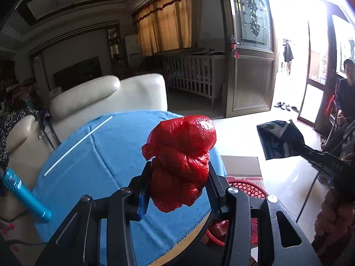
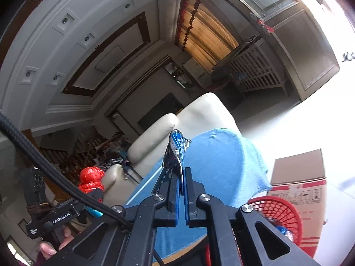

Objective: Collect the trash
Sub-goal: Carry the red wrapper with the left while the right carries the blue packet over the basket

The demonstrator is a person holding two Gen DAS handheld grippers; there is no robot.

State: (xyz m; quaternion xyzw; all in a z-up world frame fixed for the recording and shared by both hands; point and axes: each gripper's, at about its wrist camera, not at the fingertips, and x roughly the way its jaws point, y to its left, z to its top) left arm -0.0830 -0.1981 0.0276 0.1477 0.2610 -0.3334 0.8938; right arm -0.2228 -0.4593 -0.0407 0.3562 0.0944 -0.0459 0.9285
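Left gripper (image 1: pixel 177 177) part-spread, pinching crumpled red plastic bag (image 1: pixel 180 161) between pads, bag bulging above jaws. Right gripper (image 2: pixel 180 186) pressed together on flat blue wrapper (image 2: pixel 176 148) sticking up past fingertips.

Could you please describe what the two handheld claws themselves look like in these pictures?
Both are matte black linkage frames with silver pivot bolts and blue-edged finger pads. The left claw has ribbed inner finger faces. From the right claw view, the left unit's black body carries white "GenRobot.AI" lettering and a braided black cable crosses the frame.
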